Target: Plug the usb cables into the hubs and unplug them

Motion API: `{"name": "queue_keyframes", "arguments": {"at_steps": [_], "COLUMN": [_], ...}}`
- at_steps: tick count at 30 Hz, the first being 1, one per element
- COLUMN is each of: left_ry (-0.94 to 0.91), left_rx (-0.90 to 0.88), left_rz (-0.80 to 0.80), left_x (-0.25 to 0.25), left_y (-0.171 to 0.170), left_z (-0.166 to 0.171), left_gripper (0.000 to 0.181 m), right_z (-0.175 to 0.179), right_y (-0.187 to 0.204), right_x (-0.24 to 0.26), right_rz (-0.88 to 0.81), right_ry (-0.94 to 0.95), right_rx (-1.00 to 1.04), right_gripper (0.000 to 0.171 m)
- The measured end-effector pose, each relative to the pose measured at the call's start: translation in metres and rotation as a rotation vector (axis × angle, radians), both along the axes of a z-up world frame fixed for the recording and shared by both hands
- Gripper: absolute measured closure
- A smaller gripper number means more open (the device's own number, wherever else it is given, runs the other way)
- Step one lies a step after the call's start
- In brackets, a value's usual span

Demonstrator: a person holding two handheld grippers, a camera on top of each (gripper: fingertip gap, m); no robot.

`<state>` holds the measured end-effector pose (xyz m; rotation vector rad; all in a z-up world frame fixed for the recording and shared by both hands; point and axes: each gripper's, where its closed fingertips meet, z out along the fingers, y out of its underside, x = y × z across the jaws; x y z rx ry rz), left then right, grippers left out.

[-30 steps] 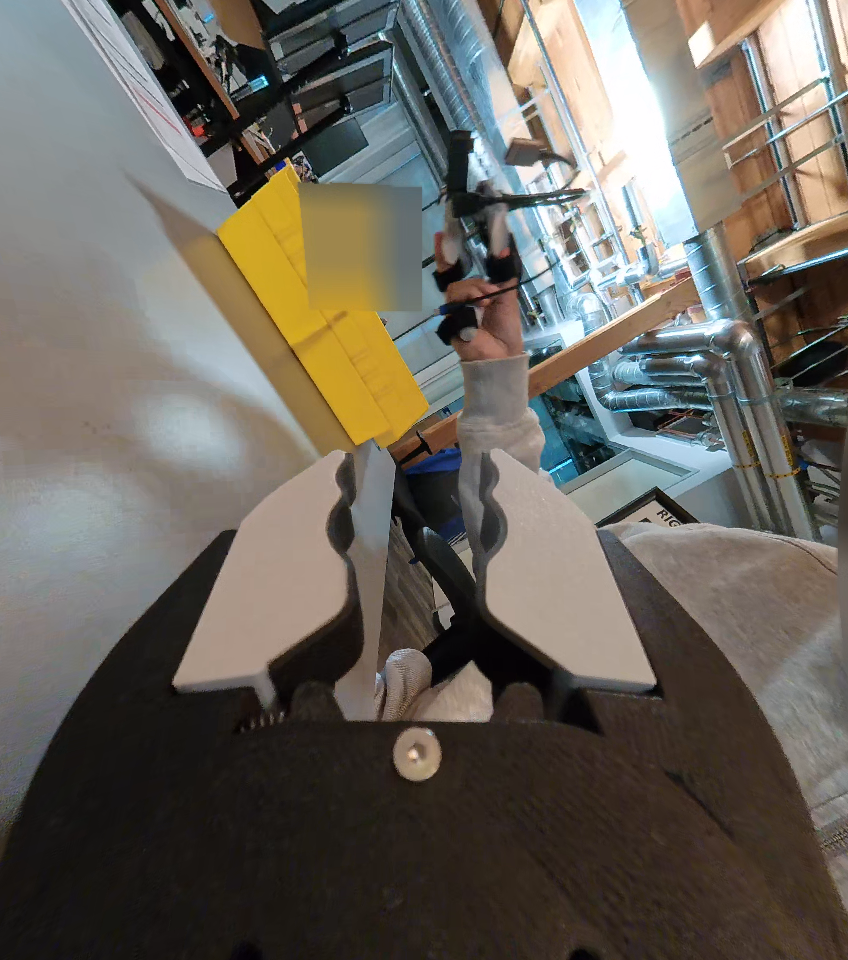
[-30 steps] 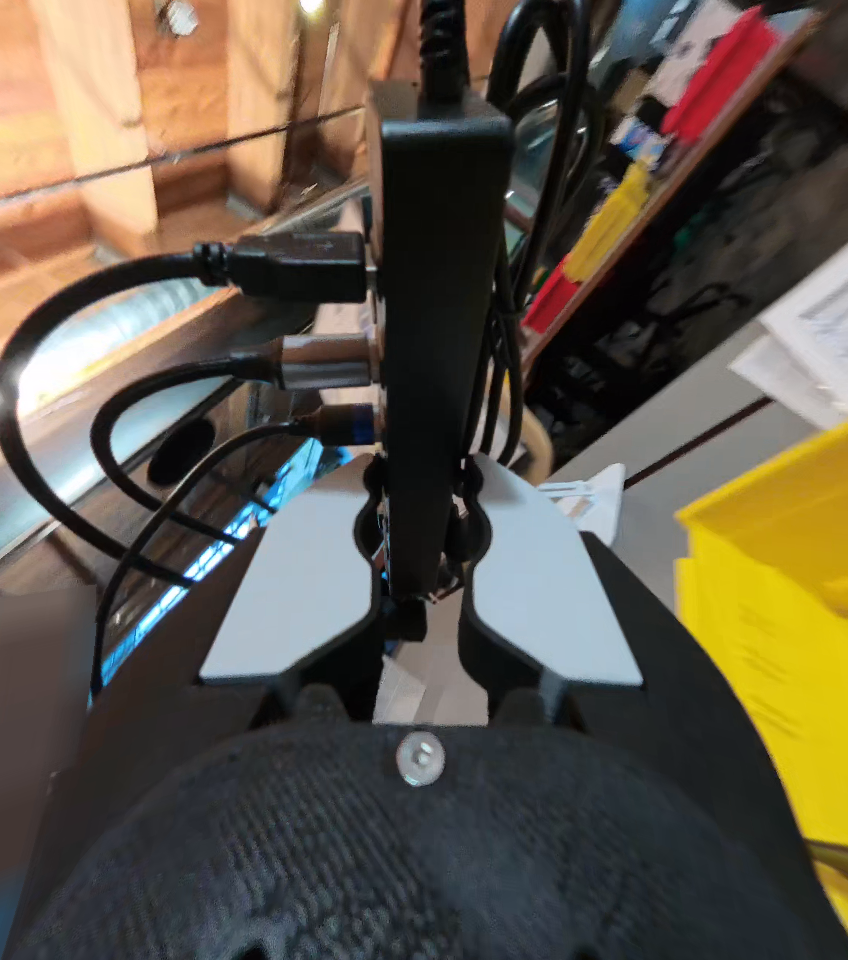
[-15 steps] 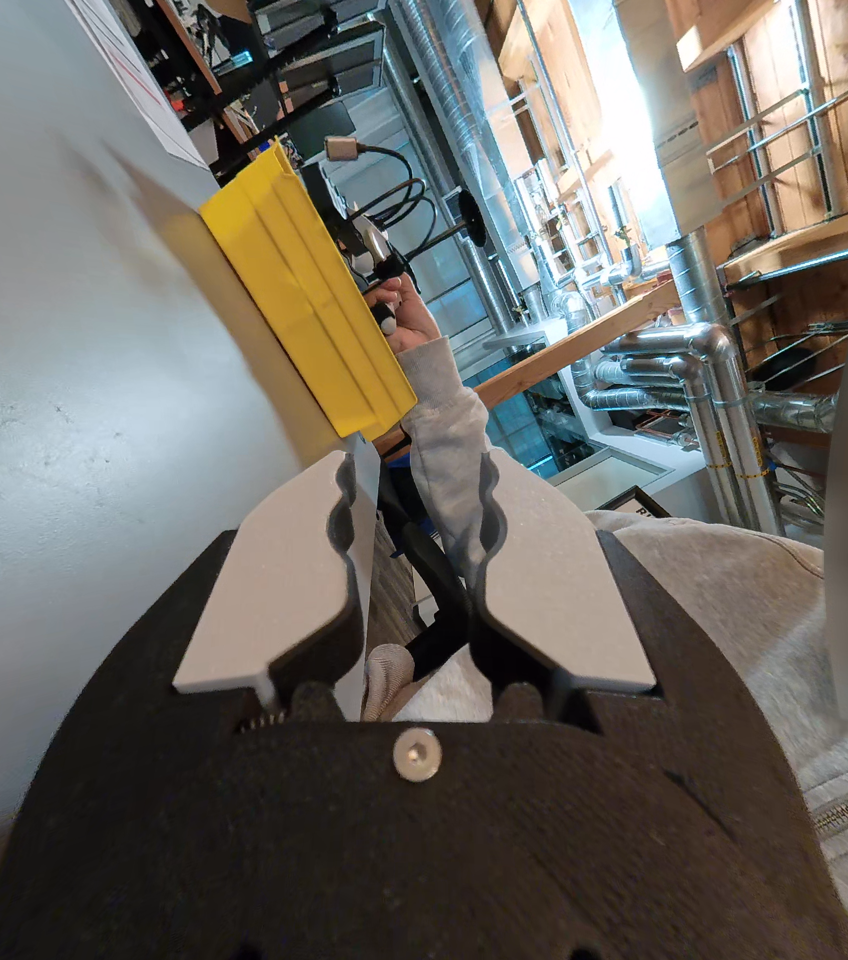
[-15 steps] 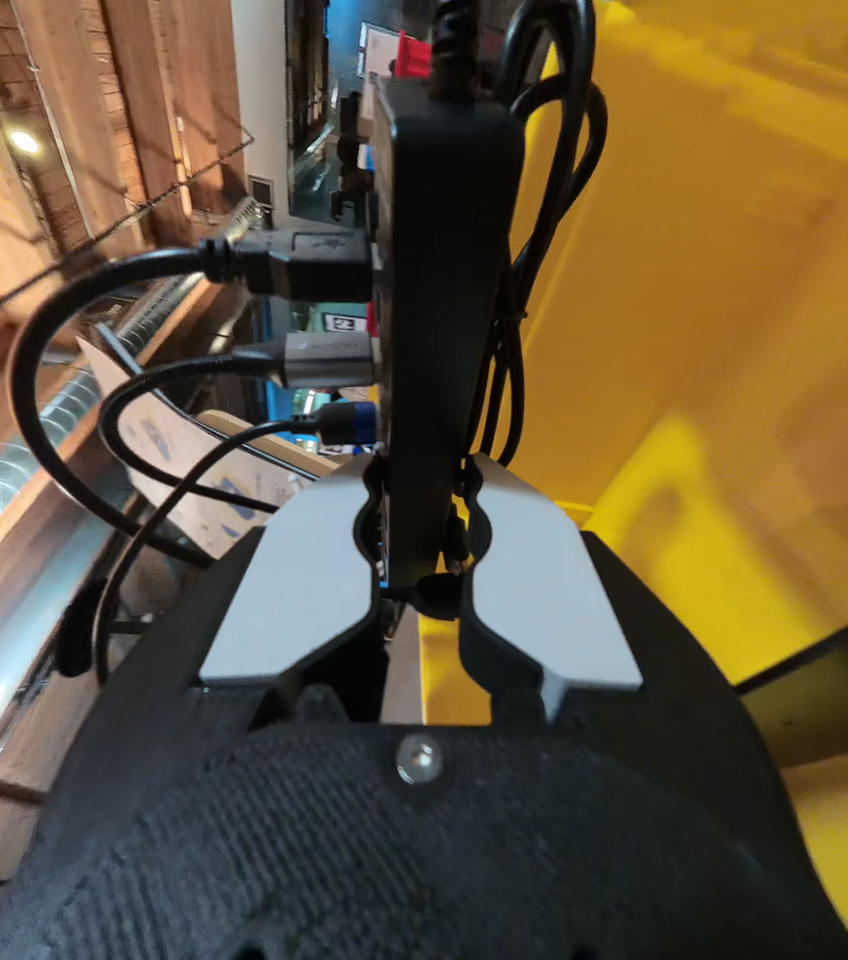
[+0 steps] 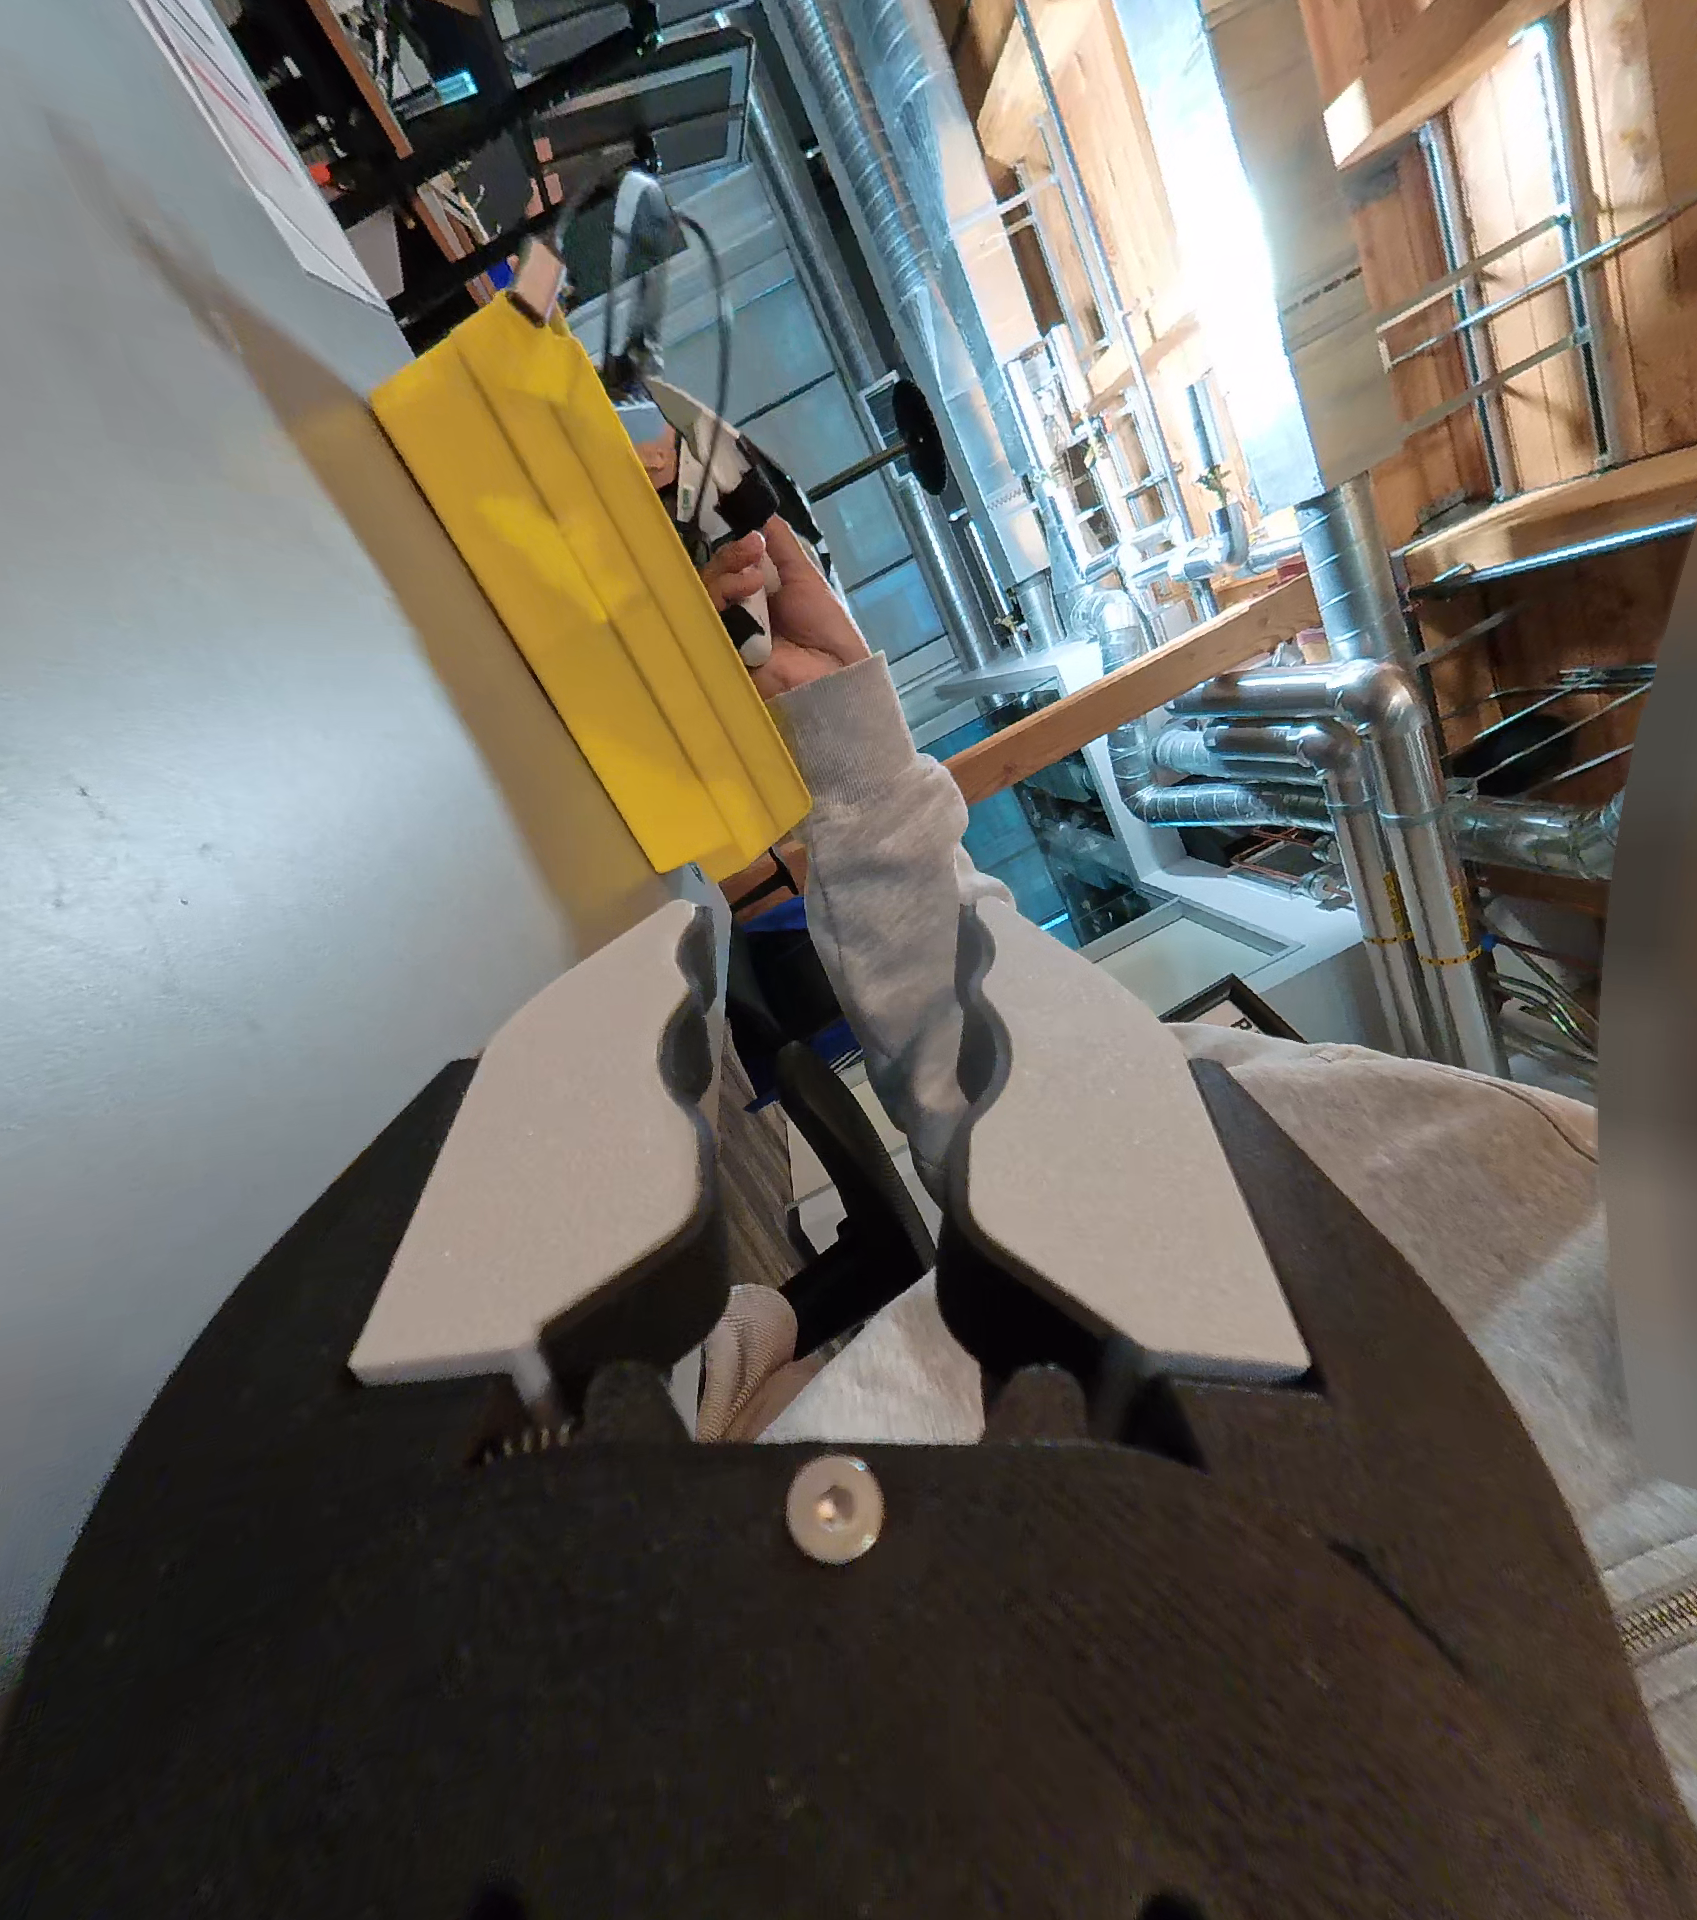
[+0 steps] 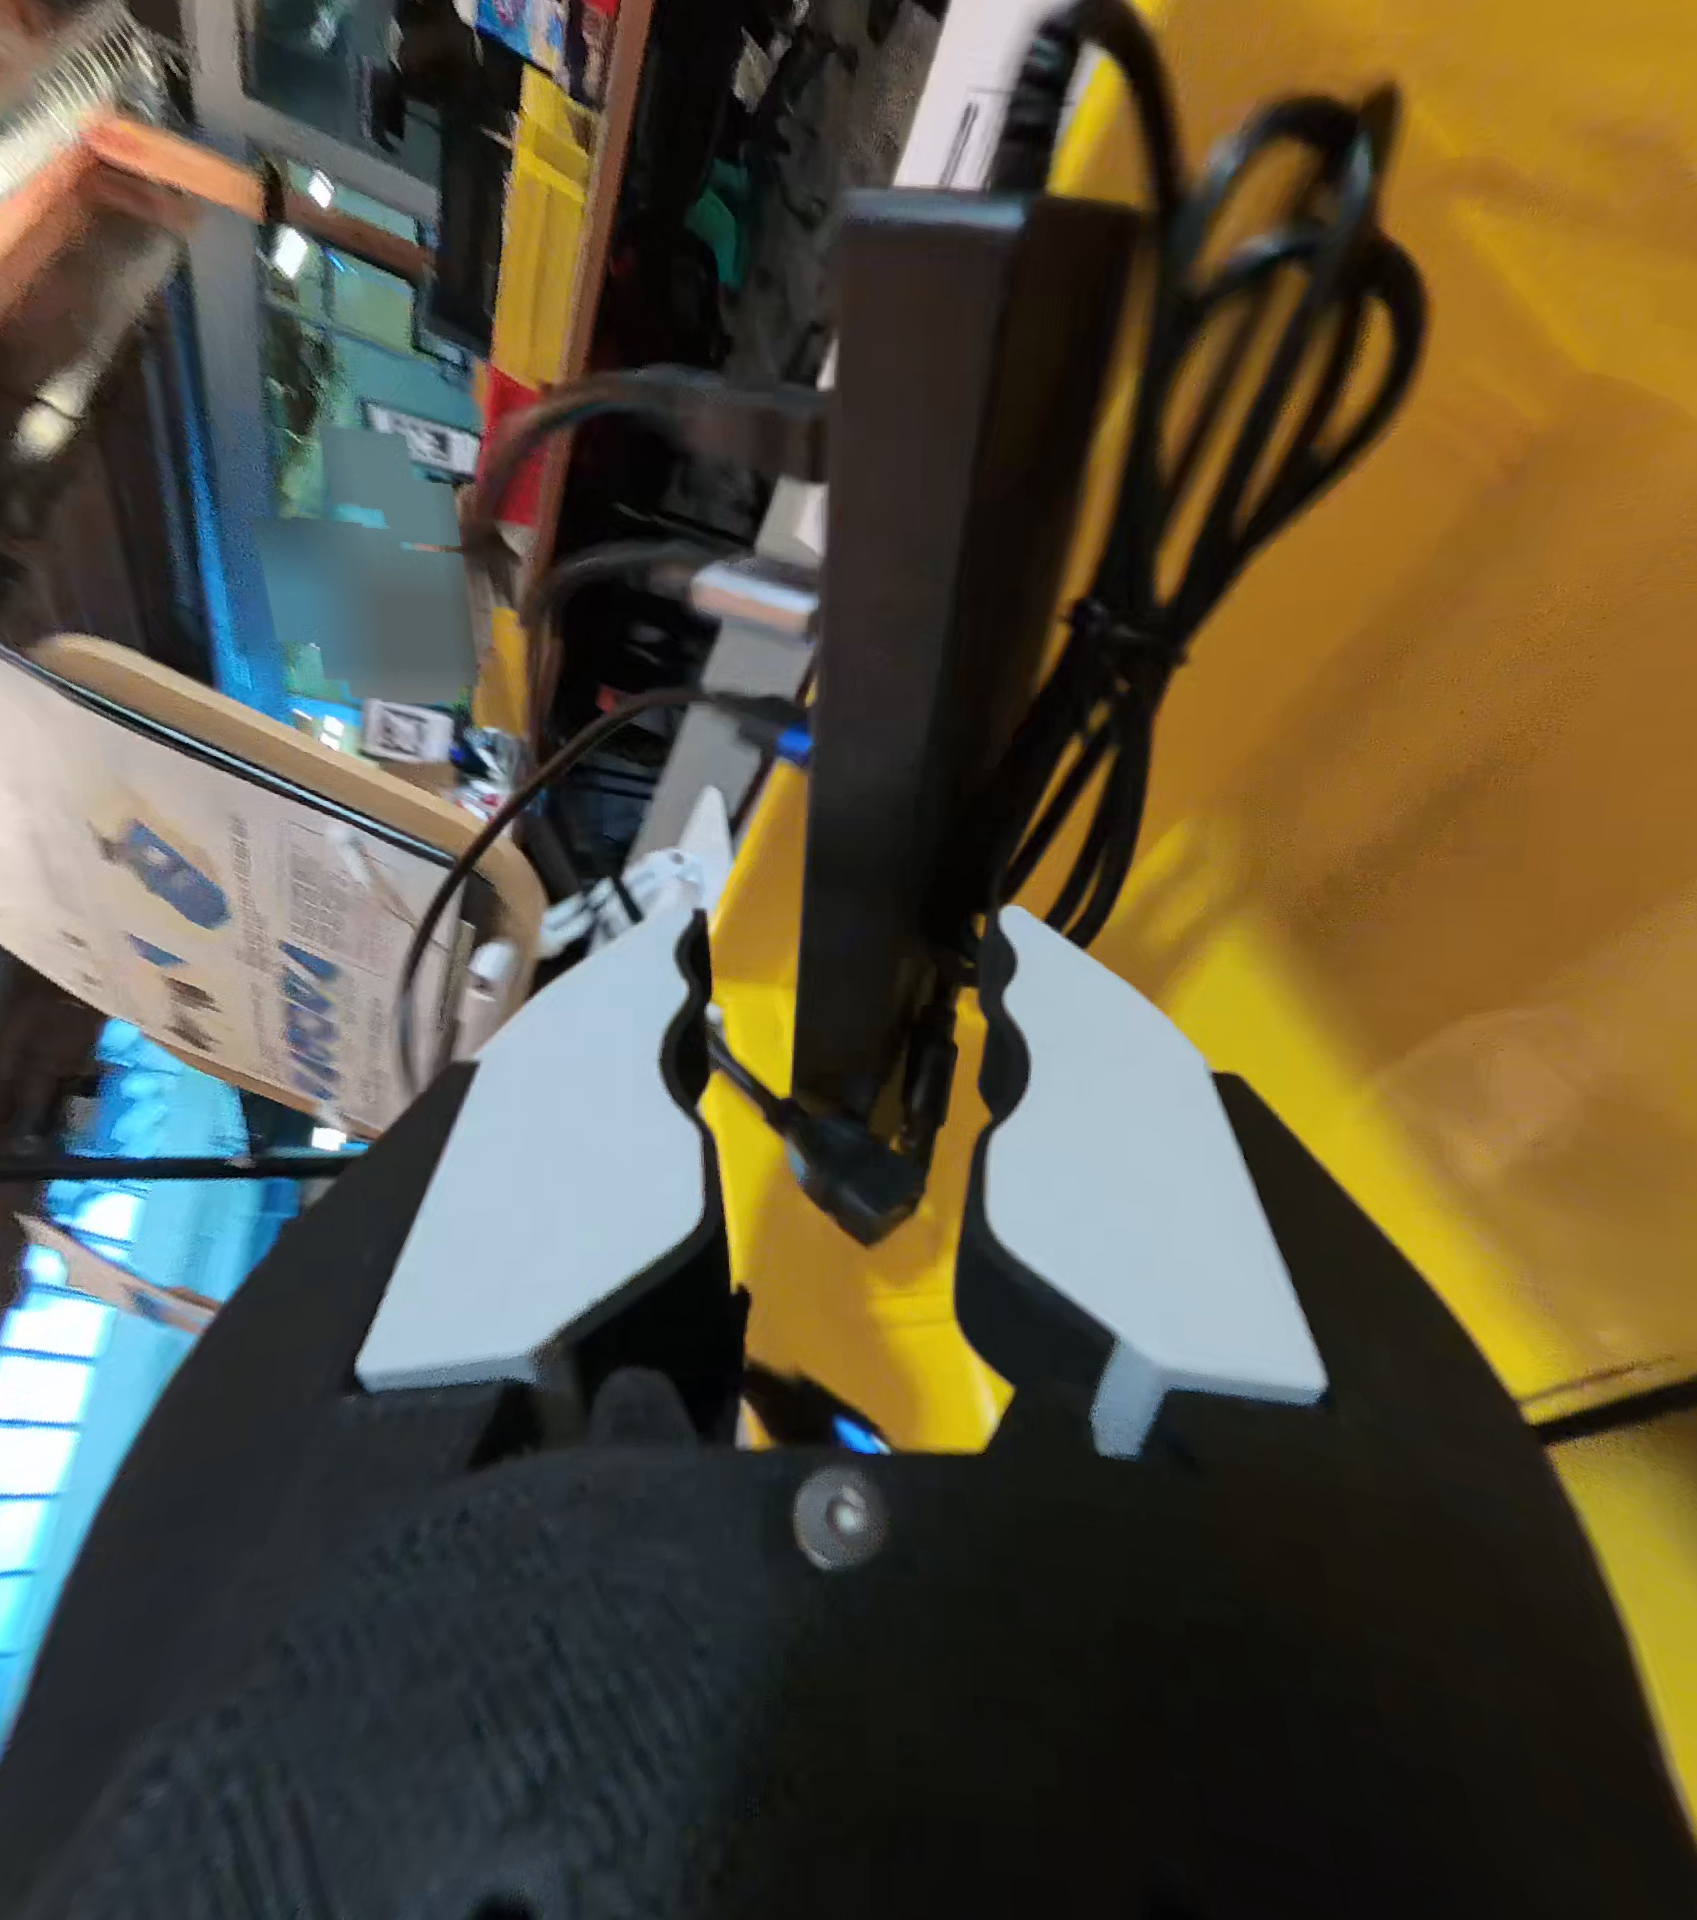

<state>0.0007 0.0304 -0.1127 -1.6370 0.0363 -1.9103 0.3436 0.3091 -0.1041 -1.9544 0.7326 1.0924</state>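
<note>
A black USB hub (image 6: 927,623) stands on end inside a yellow bin (image 6: 1446,727). Three USB cables are plugged into its left side: a black plug (image 6: 750,405), a silver one (image 6: 750,597) and a blue-tipped one (image 6: 792,743). A bundled black cable (image 6: 1239,520) hangs on its right. My right gripper (image 6: 839,925) is open, with the hub's lower end loose between its jaws. My left gripper (image 5: 833,914) is open and empty, held by the grey table (image 5: 148,831). In the left wrist view the bin (image 5: 595,623) hides the hub; a silver plug (image 5: 540,278) sticks up above its rim.
The person's grey sleeve (image 5: 865,831) reaches from behind my left gripper into the bin. A paper sheet (image 5: 252,135) lies on the table beyond the bin. A printed cardboard panel (image 6: 200,883) and a white plastic piece (image 6: 657,883) lie left of the bin.
My right gripper has carried the hub down into the yellow bin, and its jaws have opened off it. My left gripper has stayed open and hardly moved.
</note>
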Motion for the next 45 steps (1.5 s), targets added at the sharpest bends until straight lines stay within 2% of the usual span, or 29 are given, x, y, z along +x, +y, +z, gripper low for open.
{"name": "queue_keyframes", "arguments": {"at_steps": [3, 10, 13, 17, 19, 22, 26, 29, 31, 34, 37, 39, 42, 45], "left_ry": [-0.002, -0.010, -0.009, -0.007, -0.005, -0.002, -0.003, -0.002, 0.003, -0.008, -0.003, -0.004, -0.007, 0.004], "left_rx": [-0.001, -0.009, -0.011, -0.014, -0.014, -0.010, -0.007, -0.004, 0.001, 0.018, 0.029, 0.025, 0.022, 0.035], "left_rz": [0.002, 0.007, 0.009, 0.010, 0.011, 0.006, 0.001, -0.003, -0.016, -0.029, -0.048, -0.062, -0.096, -0.136], "left_x": [0.000, -0.001, -0.001, -0.001, -0.001, 0.000, 0.000, 0.000, 0.001, 0.002, 0.007, 0.012, 0.022, 0.033], "left_y": [0.000, 0.002, 0.002, 0.002, 0.002, 0.001, 0.000, -0.001, -0.003, -0.003, 0.000, 0.004, 0.006, 0.004], "left_z": [0.000, 0.000, 0.000, -0.001, -0.001, -0.001, -0.001, 0.000, 0.000, 0.005, 0.006, 0.005, 0.005, 0.005], "left_gripper": [0.137, 0.137, 0.137, 0.137, 0.137, 0.137, 0.137, 0.137, 0.137, 0.140, 0.140, 0.140, 0.140, 0.140], "right_z": [0.011, 0.047, 0.063, 0.063, 0.063, 0.068, 0.090, 0.072, 0.052, 0.041, 0.014, -0.007, -0.025, -0.022], "right_y": [-0.007, -0.042, -0.061, -0.085, -0.095, -0.108, -0.128, -0.139, -0.146, -0.151, -0.148, -0.147, -0.145, -0.153], "right_x": [0.001, 0.008, 0.007, 0.006, 0.008, 0.015, 0.053, 0.094, 0.125, 0.158, 0.167, 0.174, 0.182, 0.181], "right_rz": [0.002, 0.001, 0.041, 0.088, 0.044, -0.007, -0.201, -0.272, -0.313, -0.369, -0.296, -0.272, -0.274, -0.290], "right_ry": [-0.096, -0.229, -0.310, -0.679, -0.847, -1.048, -1.207, -1.307, -1.307, -1.161, -1.018, -1.013, -1.057, -1.030], "right_rx": [0.042, 0.211, 0.302, 0.360, 0.408, 0.461, 0.557, 0.490, 0.406, 0.377, 0.299, 0.221, 0.152, 0.170], "right_gripper": [0.126, 0.120, 0.128, 0.130, 0.139, 0.144, 0.149, 0.143, 0.140, 0.130, 0.112, 0.107, 0.116, 0.141]}}
